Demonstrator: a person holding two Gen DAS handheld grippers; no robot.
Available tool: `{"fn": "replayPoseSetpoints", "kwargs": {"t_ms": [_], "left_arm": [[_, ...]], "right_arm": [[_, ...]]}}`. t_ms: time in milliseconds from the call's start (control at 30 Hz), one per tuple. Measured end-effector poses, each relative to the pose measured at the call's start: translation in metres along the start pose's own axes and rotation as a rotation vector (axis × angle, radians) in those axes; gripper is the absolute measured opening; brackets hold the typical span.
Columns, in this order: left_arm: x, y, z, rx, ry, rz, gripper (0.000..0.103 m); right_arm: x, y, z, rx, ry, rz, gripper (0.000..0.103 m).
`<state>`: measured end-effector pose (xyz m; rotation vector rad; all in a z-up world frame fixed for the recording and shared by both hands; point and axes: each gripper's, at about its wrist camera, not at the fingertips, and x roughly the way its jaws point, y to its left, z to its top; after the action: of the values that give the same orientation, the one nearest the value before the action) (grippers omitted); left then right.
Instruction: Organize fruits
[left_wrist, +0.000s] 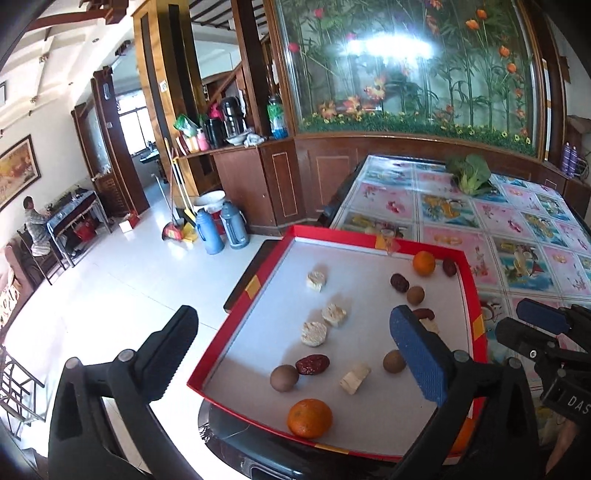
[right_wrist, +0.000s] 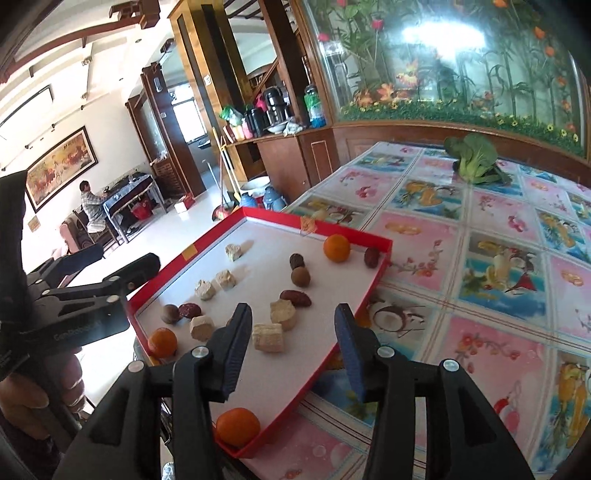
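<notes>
both the left gripper (left_wrist: 295, 347) and right gripper (right_wrist: 293, 332) hover over the red tray (right_wrist: 373, 243), fingers released and spread, holding nothing.

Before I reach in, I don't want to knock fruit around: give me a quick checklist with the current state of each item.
1. Left gripper open and empty: ok.
2. Right gripper open and empty: ok.
3. Fruit all inside the tray: ok in these views.
4. Near orange free to grasp, nothing touching it: ok.
5. Tray fully on the table: not ok, its near-left corner overhangs the edge.
6. Sorting spot for the fruit: cannot tell.
</notes>
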<state>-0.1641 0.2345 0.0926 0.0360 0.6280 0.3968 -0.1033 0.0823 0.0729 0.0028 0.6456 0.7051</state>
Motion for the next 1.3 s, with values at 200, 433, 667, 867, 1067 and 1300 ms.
{"fn": "replayPoseSetpoints", "kwargs": {"t_ms": [200, 433, 667, 867, 1067, 1300], "left_arm": [[-0.025, -0.004, 0.006, -0.02, 0.003, -0.007, 0.103], [-0.045, -0.009, 0.015, -0.033, 0.016, 0.012, 0.103], [-0.063, -0.011, 0.016, -0.018, -0.046, 0.126, 0.103], [-0.078, -0.01, 0.015, -0.014, -0.079, 0.159, 0.103], [-0.09, -0.007, 0.015, -0.03, -0.097, 0.151, 0.103], [-0.102, -0.006, 0.012, -0.033, -0.114, 0.135, 0.103]], "right_arm": [[-0.026, -0.009, 0.004, 0.023, -0.064, -0.009, 0.047], [-0.057, -0.011, 0.004, 0.02, -0.128, -0.031, 0.053], [-0.071, 0.0, 0.002, -0.019, -0.167, -0.038, 0.058], [-0.08, 0.012, -0.003, -0.061, -0.192, -0.048, 0.065], [-0.093, 0.02, -0.003, -0.074, -0.227, -0.046, 0.068], [-0.099, 0.028, -0.004, -0.091, -0.244, -0.048, 0.069]]}}
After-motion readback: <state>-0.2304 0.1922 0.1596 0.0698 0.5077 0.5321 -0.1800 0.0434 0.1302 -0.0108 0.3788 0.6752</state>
